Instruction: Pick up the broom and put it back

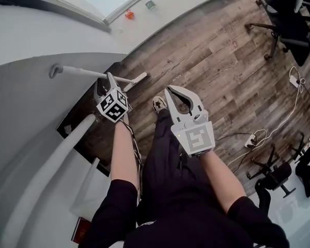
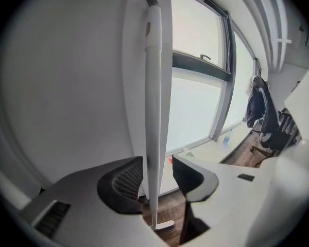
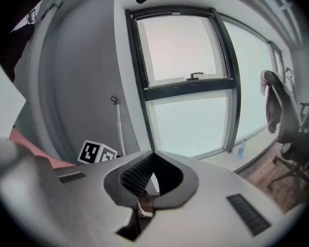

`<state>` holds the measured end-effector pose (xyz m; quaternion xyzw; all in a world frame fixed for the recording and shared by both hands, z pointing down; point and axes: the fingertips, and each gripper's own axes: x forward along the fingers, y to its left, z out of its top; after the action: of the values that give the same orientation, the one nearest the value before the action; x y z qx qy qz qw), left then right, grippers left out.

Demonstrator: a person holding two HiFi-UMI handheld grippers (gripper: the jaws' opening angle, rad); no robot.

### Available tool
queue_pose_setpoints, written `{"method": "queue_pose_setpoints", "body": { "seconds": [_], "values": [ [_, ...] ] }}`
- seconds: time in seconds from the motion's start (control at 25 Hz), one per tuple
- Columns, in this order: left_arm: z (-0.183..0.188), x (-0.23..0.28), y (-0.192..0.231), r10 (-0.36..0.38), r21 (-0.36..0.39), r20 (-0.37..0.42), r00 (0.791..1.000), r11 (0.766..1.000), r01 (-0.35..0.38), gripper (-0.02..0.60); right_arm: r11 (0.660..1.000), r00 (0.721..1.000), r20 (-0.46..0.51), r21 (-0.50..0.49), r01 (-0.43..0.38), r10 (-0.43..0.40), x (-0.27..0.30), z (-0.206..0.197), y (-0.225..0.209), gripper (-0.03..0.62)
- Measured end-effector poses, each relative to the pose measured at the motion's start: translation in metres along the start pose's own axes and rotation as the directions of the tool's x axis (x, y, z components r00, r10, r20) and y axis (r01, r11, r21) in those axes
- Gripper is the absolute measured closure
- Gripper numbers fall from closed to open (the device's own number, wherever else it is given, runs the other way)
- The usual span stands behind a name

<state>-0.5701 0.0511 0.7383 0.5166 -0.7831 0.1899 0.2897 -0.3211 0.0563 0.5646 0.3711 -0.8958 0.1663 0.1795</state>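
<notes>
Standing nearly upright, the broom (image 2: pixel 153 112) leans on the edge of a white pillar (image 2: pixel 136 60) beside the window (image 2: pixel 195 112), its narrow head on the wooden floor (image 1: pixel 212 61). It looks put back, so the risk now lies in the withdrawal. The left gripper (image 2: pixel 158 170) has its jaws released, with the handle running between the pads, close to the left one and gripped by neither. Pulling back at a slant or with a roll would likely drag a pad along the handle and tip it. On such a smooth, narrow pillar edge, the handle could then slide sideways and fall. The person's shoe (image 1: pixel 158 104) is near the broom head and could nudge it. The right gripper (image 3: pixel 153 156) is clenched on nothing, well apart from the broom, so it could not catch a fall.
</notes>
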Motion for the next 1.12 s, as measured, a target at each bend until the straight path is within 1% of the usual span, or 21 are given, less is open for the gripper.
{"method": "queue_pose_setpoints", "body": {
  "seconds": [0.2, 0.48, 0.6, 0.64, 0.84, 1.12],
  "values": [
    [-0.002, 0.001, 0.009, 0.035, -0.019, 0.030, 0.999, 0.999, -0.035, 0.435, 1.000, 1.000, -0.026, 0.012, 0.009, -0.009, -0.005, -0.006, -0.007, 0.572],
    [-0.007, 0.007, 0.009, 0.012, -0.027, 0.045, 0.999, 1.000, -0.011, 0.448, 1.000, 0.998, -0.065, -0.019, 0.007, -0.009, -0.013, -0.015, -0.011, 0.572],
    [-0.009, 0.011, 0.004, 0.002, -0.003, 0.047, 0.999, 1.000, -0.001, 0.494, 1.000, 0.997, -0.072, -0.007, 0.024, -0.024, -0.016, -0.020, -0.018, 0.572],
    [-0.010, 0.011, 0.002, -0.004, 0.005, 0.047, 0.999, 1.000, 0.003, 0.500, 1.000, 0.997, -0.072, -0.006, 0.030, -0.030, -0.017, -0.021, -0.020, 0.572],
    [-0.009, 0.005, -0.001, -0.028, 0.017, 0.065, 0.998, 0.999, 0.027, 0.503, 0.999, 0.997, -0.070, -0.026, 0.024, -0.026, -0.019, -0.019, -0.017, 0.572],
    [-0.022, -0.030, -0.014, -0.088, 0.069, 0.112, 0.990, 0.994, 0.080, 0.505, 0.999, 0.998, -0.056, -0.030, 0.014, -0.016, -0.031, -0.020, -0.009, 0.572]
  ]
}}
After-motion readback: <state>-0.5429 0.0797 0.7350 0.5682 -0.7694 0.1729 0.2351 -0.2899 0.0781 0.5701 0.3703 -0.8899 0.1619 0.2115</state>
